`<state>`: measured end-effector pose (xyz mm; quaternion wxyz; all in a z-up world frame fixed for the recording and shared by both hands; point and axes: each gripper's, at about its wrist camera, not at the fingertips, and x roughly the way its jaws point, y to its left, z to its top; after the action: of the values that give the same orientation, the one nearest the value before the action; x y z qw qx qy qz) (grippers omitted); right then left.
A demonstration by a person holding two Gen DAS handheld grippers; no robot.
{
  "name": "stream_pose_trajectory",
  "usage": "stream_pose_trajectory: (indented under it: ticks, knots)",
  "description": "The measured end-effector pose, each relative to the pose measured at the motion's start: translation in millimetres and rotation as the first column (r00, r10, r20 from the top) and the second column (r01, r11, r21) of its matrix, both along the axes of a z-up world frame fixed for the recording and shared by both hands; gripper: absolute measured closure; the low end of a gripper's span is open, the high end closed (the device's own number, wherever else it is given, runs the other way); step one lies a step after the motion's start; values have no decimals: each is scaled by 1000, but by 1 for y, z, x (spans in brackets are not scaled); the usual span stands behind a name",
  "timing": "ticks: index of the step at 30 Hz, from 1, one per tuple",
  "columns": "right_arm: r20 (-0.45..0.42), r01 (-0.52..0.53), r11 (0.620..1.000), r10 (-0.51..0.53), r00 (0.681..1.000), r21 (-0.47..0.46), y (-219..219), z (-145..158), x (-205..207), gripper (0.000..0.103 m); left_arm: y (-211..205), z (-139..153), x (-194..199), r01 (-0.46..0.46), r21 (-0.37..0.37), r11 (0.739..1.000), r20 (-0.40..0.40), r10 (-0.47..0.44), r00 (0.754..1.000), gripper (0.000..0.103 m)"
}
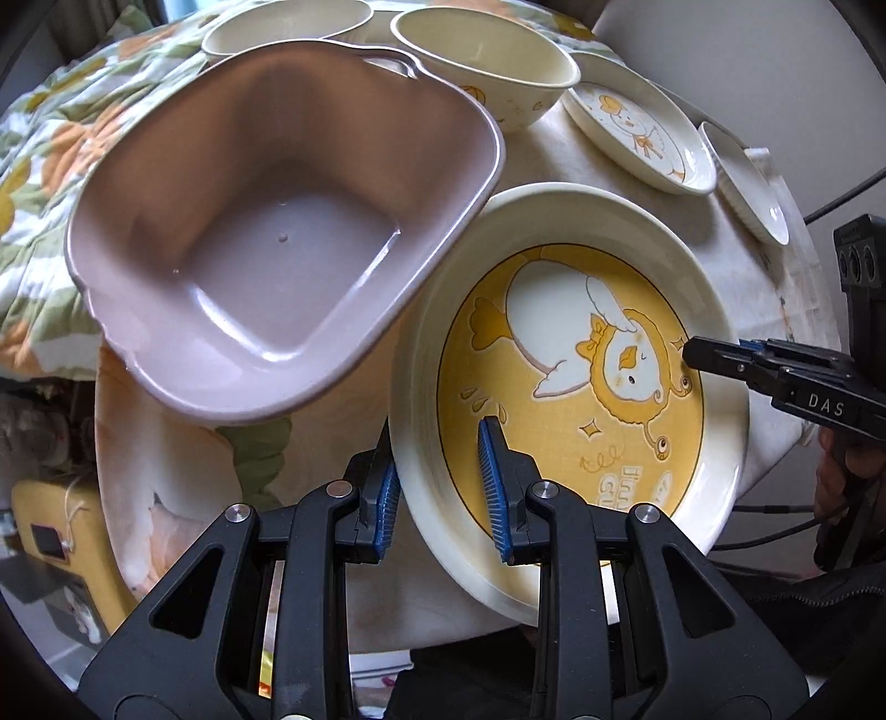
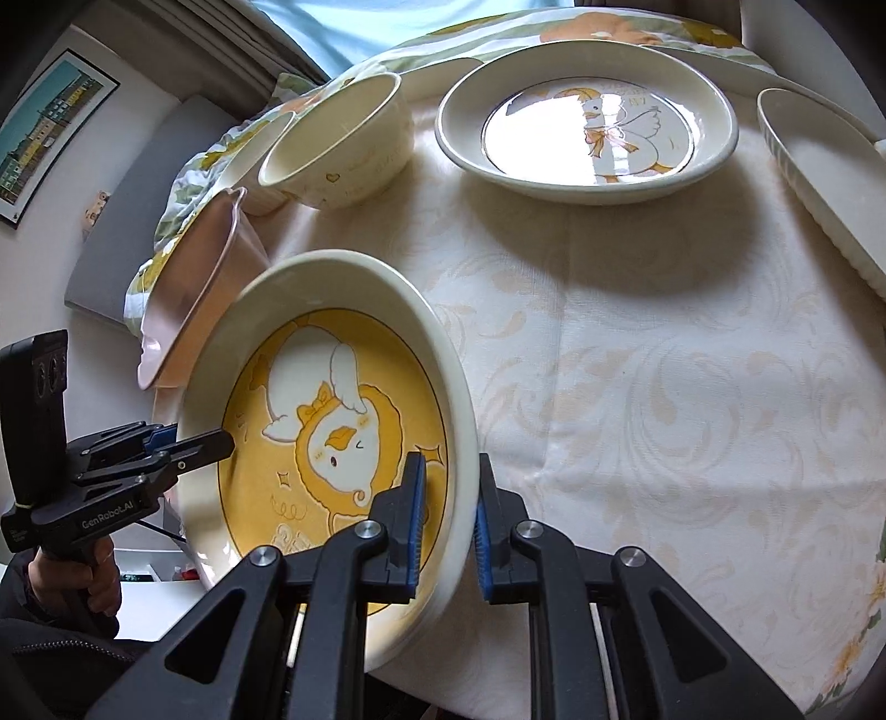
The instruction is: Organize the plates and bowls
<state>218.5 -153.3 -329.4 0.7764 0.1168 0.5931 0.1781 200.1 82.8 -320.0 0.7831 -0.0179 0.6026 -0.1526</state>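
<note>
Plate (image 1: 570, 387) rim between both tools (image 1: 440, 487) (image 2: 448, 526), tilted.

A framed picture (image 2: 52, 133) hangs on the pale wall (image 2: 138, 94) beside a floral-clothed table (image 2: 637, 360), lit by daylight.

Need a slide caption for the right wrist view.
Both tools pinch opposite rims of the tilted yellow duck plate over the tablecloth.

I count two duck-print plates, the yellow one (image 2: 332, 443) and the white one (image 2: 587, 119), two cream bowls (image 1: 487, 61) (image 1: 285, 25), one mauve square basin (image 1: 277, 232), one ribbed white dish (image 2: 825, 183), and two grippers (image 1: 443, 493) (image 2: 449, 526).
</note>
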Motion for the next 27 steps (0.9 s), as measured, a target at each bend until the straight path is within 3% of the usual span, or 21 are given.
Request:
stream_pose_trajectory:
  ticks: [19,21,22,23,24,27]
  knots:
    - [37,-42,995,46,998,-96,17,0,-1,85,-9,-2,2,-10,40,999,46,9,999,76]
    - [46,-69,994,73,996,-87,20,1,-3,72,-12,-2,2,-16,56,998,55,13,998,71]
    - [51,-81,994,85,995,-79,24,1,-3,65,-14,-3,1,-22,70,997,55,19,998,57]
    - [57,-93,993,98,994,-76,27,1,-3,49,-16,-3,0,-31,84,996,57,26,998,34]
    - [59,-102,992,107,993,-81,29,1,-4,39,-17,-2,-1,-42,93,995,68,35,997,26]
    - [66,-118,988,125,990,-95,32,1,-5,39,-21,1,-7,-69,101,993,83,61,995,23]
